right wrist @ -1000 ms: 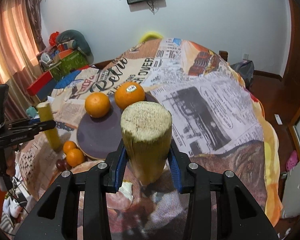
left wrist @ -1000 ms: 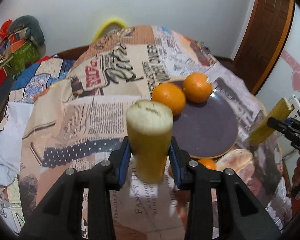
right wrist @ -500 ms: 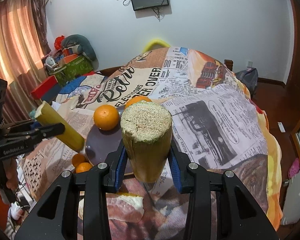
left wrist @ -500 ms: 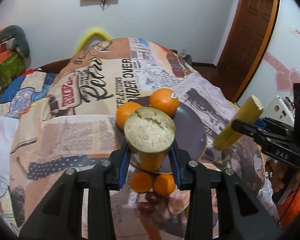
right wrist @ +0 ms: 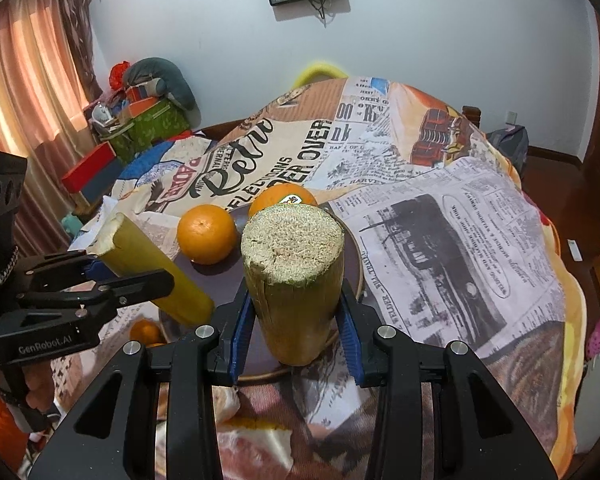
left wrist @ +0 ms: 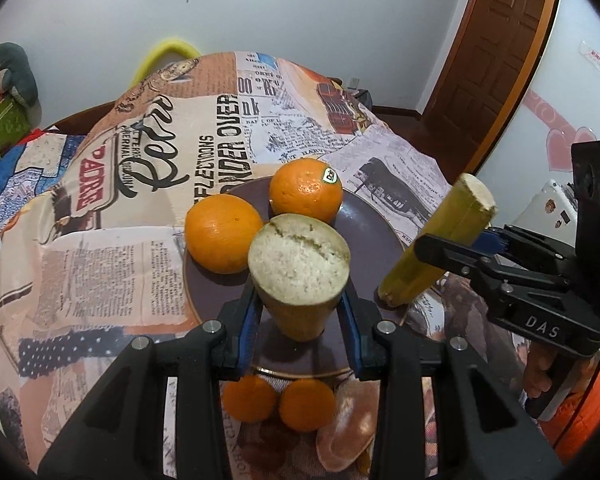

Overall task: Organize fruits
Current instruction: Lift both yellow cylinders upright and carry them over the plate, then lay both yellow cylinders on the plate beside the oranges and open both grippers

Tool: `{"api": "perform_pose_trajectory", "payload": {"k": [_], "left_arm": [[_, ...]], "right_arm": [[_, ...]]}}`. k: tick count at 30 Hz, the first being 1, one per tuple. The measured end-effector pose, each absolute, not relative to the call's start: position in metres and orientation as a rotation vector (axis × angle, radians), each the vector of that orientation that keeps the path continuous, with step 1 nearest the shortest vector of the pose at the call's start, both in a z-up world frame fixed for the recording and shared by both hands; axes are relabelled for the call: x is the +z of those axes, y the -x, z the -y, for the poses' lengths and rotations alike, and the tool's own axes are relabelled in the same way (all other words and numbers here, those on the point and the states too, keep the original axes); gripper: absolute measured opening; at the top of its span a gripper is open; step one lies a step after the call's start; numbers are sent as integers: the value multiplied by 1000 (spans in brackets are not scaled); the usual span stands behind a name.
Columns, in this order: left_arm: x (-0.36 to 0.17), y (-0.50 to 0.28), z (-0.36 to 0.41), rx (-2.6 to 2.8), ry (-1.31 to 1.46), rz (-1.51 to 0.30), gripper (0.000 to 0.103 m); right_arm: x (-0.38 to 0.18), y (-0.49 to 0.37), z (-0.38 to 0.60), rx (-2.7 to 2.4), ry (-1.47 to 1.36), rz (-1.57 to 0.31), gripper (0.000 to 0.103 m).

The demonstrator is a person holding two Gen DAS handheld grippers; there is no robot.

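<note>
My left gripper point(left wrist: 298, 332) is shut on a yellow sugarcane piece point(left wrist: 298, 268) and holds it over the near part of a dark purple plate point(left wrist: 374, 232). Two large oranges point(left wrist: 223, 233) point(left wrist: 306, 190) sit on the plate's far side. My right gripper point(right wrist: 296, 332) is shut on a second sugarcane piece point(right wrist: 294, 276) at the plate's point(right wrist: 352, 256) near right rim. In the left wrist view that piece point(left wrist: 436, 246) tilts with its lower end at the plate's right edge. In the right wrist view the left gripper's piece point(right wrist: 152, 268) slants over the plate's left.
Two small oranges point(left wrist: 250, 398) point(left wrist: 307, 404) and a peach-coloured fruit point(left wrist: 348, 428) lie on the newspaper-print cloth point(left wrist: 112, 264) just in front of the plate. Boxes and clutter point(right wrist: 140, 120) stand at the far left. A wooden door point(left wrist: 496, 52) is at the right.
Both grippers have moved in toward the plate with their sugarcane pieces. The left piece now hangs over the plate; the right piece has come down to the plate's rim.
</note>
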State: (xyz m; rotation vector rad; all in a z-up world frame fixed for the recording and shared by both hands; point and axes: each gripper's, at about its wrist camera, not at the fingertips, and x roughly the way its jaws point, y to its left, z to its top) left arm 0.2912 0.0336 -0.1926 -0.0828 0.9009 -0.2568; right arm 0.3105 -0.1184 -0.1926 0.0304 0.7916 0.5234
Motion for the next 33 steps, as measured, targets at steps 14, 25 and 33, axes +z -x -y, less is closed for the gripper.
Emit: {"api": "perform_pose_trajectory", "payload": {"k": [14,25,33], "left_arm": [[-202,-330,-35,-250,133,-892,36],[-209,-351,-35,-236,136,-897,36],[-205,-352,-32,-220,120,-877,36]], "right_arm": [[-204,-336,108,539,-55,-809,36],[-213,-352,107,542,-103,-847,36],[-214,-355,108,508,-74,-863,40]]}}
